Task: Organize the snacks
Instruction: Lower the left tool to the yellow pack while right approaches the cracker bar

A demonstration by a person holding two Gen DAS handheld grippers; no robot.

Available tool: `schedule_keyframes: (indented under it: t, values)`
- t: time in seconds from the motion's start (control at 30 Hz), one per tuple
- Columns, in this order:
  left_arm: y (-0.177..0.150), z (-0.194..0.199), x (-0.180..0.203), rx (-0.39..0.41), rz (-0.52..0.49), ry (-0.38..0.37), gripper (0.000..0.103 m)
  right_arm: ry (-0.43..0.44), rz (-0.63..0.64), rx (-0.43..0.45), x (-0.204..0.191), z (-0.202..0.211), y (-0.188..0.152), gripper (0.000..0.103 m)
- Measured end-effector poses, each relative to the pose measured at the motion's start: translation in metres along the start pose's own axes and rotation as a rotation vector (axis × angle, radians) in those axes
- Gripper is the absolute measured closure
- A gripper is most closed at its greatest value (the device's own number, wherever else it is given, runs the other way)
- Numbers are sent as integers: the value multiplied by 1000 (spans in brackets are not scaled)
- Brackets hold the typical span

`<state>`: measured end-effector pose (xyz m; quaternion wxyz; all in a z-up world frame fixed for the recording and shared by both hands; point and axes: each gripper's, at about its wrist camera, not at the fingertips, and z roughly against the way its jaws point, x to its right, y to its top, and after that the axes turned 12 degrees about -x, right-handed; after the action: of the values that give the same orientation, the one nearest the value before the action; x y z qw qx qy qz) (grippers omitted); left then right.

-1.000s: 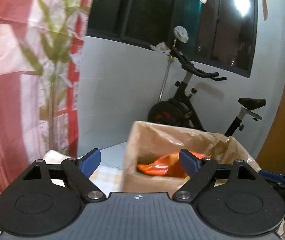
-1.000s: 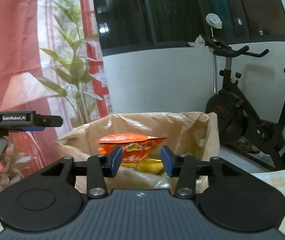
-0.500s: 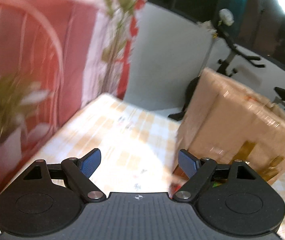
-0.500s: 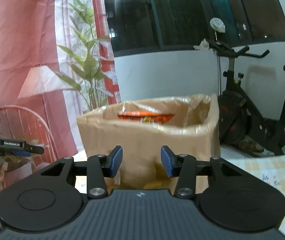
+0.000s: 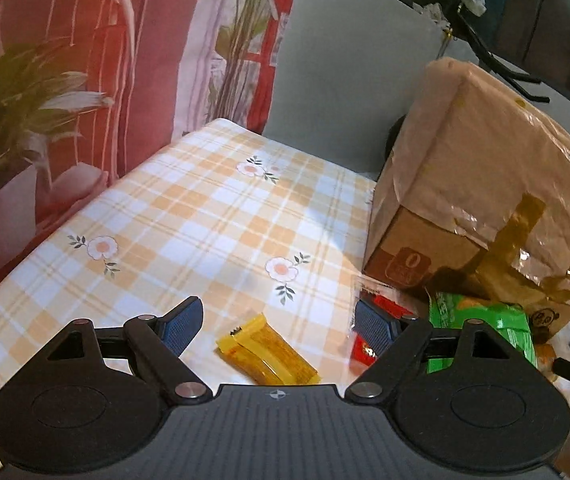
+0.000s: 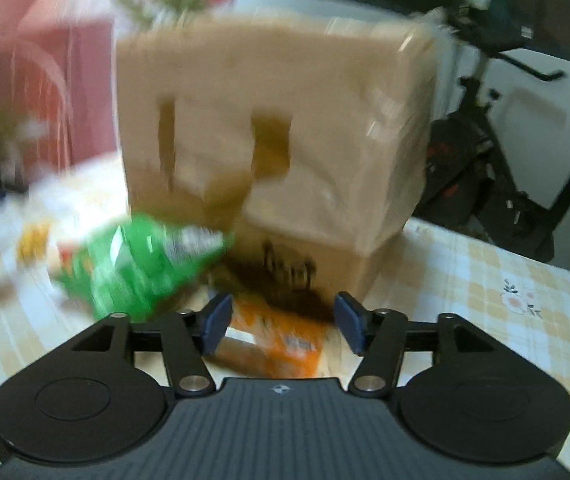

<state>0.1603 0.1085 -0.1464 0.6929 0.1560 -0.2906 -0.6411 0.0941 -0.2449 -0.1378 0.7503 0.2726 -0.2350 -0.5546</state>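
Your left gripper (image 5: 279, 326) hangs over the checked tablecloth (image 5: 189, 216) with its jaws spread wide and nothing pinched. A yellow packet (image 5: 267, 354) lies flat on the cloth in the gap between the blue pads (image 5: 183, 324), touching neither. Beside your right-hand pad sits a red packet (image 5: 385, 308), partly hidden behind that finger, and just past it a green bag (image 5: 485, 320). Both rest near the foot of the box (image 5: 473, 184), a carton wrapped in brown film and taped with darker strips, standing upright on the cloth. At the far right edge of that view you can see a bit of your other tool, too little to say more.

Your right gripper (image 6: 283, 322) points at the front of the box (image 6: 269, 120), and its view is smeared by motion. Its jaws are opening, and an orange packet (image 6: 281, 344) lies on the cloth (image 6: 485, 288) below and between them; the pads do not press on it. The green bag (image 6: 145, 260) lies to the left of it, against the base of the box. Behind the table stands an exercise bike (image 6: 497, 152), and to the left a red curtain (image 5: 85, 60) with a printed plant.
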Motion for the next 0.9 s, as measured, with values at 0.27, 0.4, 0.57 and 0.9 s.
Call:
schedule_keyframes:
  t: [0.27,0.4,0.57,0.9]
  values:
    - [-8,-7,11,-28,-29,-7,19,103,-34,-44,10,-27,14,32]
    - [-10,-4,12,-29,-39,-9,19,204,-108,-86,14,-43,22,29]
    - [-11,-5,10,-35,-33,-6,19,254,-195,-135,22,-40,19,27]
    - [-16,-9,18,-40,-58,-39,19,282,-122,-155,13,-6,-7,27]
